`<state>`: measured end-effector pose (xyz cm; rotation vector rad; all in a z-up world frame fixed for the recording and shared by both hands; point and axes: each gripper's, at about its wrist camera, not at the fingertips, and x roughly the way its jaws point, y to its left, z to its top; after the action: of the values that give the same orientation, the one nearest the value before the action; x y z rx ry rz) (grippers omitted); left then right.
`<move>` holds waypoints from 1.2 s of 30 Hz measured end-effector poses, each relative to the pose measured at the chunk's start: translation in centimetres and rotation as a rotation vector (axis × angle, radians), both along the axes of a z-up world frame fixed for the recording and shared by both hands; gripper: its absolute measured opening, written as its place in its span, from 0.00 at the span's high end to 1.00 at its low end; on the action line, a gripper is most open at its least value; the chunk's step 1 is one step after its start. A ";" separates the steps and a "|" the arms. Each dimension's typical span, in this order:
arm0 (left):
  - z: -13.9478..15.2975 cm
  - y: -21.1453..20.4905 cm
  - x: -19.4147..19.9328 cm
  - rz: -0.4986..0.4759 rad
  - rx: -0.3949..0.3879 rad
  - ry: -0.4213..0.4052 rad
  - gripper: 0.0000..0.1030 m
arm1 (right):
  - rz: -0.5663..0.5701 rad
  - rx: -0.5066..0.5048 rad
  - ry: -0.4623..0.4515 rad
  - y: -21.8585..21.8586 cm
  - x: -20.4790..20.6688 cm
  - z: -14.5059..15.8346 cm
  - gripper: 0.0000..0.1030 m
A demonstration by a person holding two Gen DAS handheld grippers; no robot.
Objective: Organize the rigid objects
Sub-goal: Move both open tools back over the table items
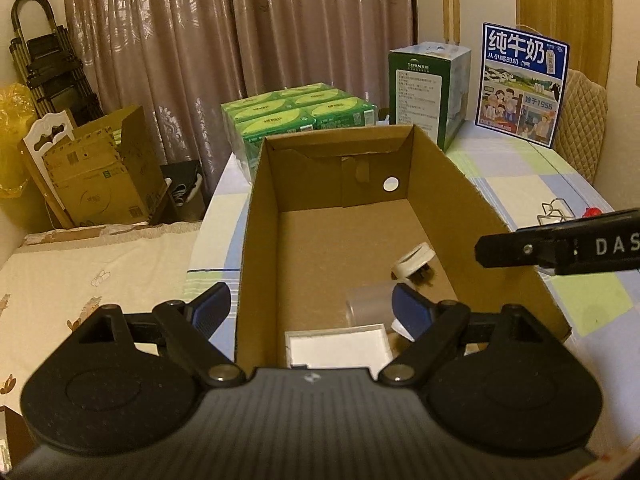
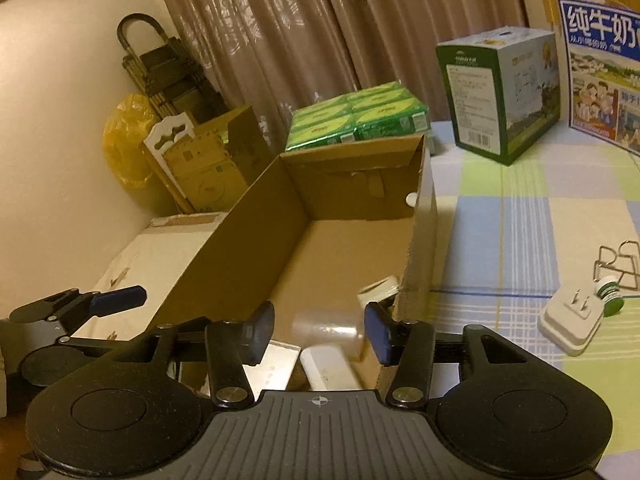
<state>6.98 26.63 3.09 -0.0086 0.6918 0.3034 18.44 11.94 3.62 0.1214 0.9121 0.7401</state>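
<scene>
Two grippers hover at the near end of an open cardboard box [image 1: 264, 208] on a checked tablecloth [image 2: 500, 240]. Left gripper [image 1: 310, 308] and right gripper [image 2: 320, 330] both have fingers spread apart, holding nothing. Inside the box, near end, lie a clear plastic cup [image 1: 368, 304], a white square lid [image 1: 338, 346] and a white plug [image 1: 414, 264]. Right of the box, on the cloth, sits a white adapter [image 2: 570, 322].
</scene>
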 end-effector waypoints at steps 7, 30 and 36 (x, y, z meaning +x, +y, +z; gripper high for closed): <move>1.3 -1.2 -0.6 -0.005 0.007 -0.020 0.17 | -0.031 0.006 -0.023 -2.1 -1.0 1.1 0.51; 4.4 -15.7 1.1 -0.253 -0.070 -0.109 0.17 | -0.350 -0.149 -0.084 -21.8 -5.7 2.3 0.49; 3.1 -19.7 3.4 -0.328 -0.051 -0.102 0.17 | -0.408 -0.177 -0.083 -25.3 -5.7 1.7 0.48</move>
<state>10.33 6.89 6.15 0.0401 0.5885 -0.0292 12.78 -13.40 5.32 0.1144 0.8348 0.2825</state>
